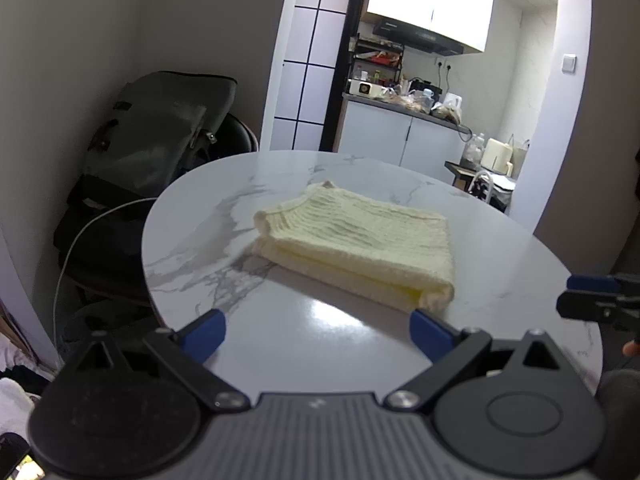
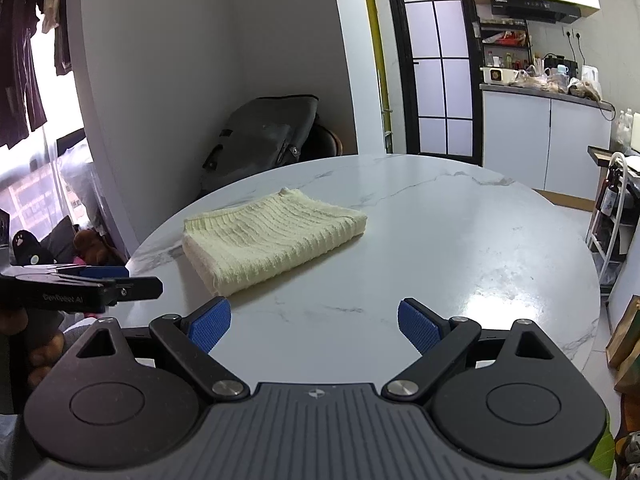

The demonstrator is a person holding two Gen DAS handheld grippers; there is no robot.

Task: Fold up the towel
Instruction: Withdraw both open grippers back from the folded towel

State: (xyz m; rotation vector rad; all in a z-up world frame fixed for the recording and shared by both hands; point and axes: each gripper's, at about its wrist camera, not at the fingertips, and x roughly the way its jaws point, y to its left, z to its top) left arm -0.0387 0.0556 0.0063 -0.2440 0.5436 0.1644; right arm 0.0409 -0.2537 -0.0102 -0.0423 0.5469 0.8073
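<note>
One towel (image 2: 272, 242) lies folded into a thick cream pad on the one round marble table (image 2: 460, 248), toward its left part as the right wrist view shows it. Its long axis runs on a slant, from the near left corner up toward the far right, and the rounded fold faces the near side; in the left wrist view the towel (image 1: 356, 246) shows stacked layers along its near edge.

Two grippers are in view, each with two blue-padded fingers. The left gripper (image 1: 318, 334) hangs level just above the table's near edge, jaws spread wide and holding nothing, just short of the towel. The right gripper (image 2: 314, 322) is also level and low over the table, jaws spread wide and empty, the towel ahead and to its left. Neither touches the cloth. One dark backpack (image 2: 260, 136) leans against the wall beyond the table
</note>
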